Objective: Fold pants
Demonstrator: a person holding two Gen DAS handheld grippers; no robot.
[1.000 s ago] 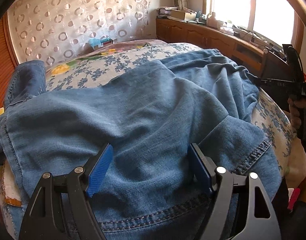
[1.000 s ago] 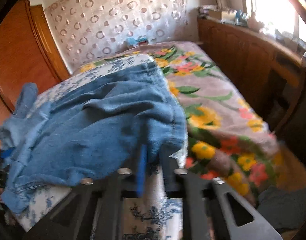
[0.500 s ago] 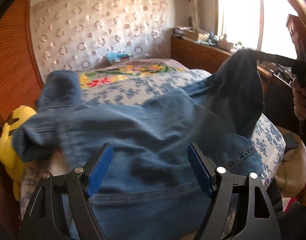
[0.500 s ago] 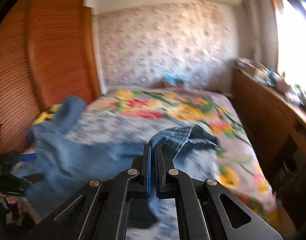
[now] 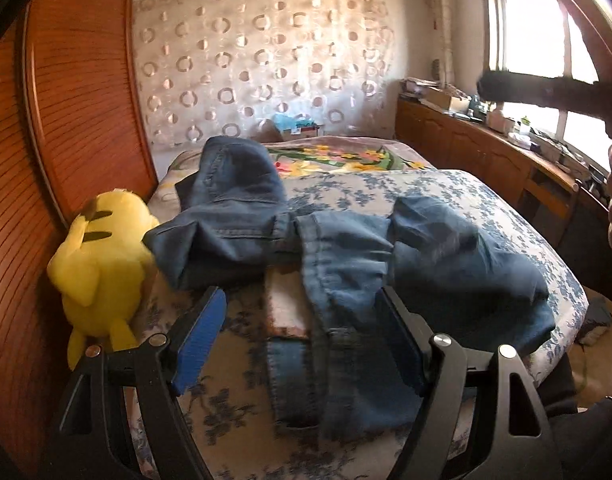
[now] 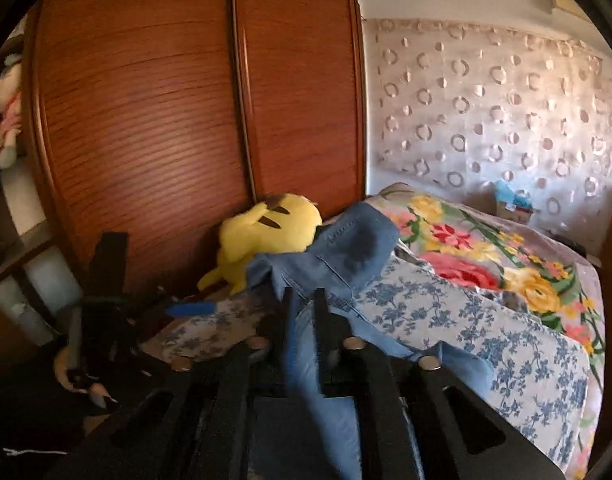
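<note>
The blue denim pants (image 5: 345, 264) lie bunched across the near end of the bed, one part heaped toward the headboard. My left gripper (image 5: 300, 296) hovers just above them, open wide, its blue pads (image 5: 198, 340) clear of the cloth. In the right wrist view the pants (image 6: 353, 248) run from beside the yellow toy down to my right gripper (image 6: 304, 292). Its jaws are opening, a narrow gap between them, and a strip of denim still hangs through that gap. My left gripper (image 6: 106, 300) shows there as a dark frame at the left.
A yellow plush toy (image 5: 102, 264) sits at the bed's left edge against the wooden wardrobe (image 6: 146, 120). A blue-flowered sheet (image 5: 425, 192) and a bright floral blanket (image 6: 465, 248) cover the bed. Wooden cabinets (image 5: 465, 148) with clutter run under the window on the right.
The right gripper swung left across the bed carrying a pant leg, then its jaws parted. The left gripper drew back and rose; the pants now lie bunched and the yellow toy shows.
</note>
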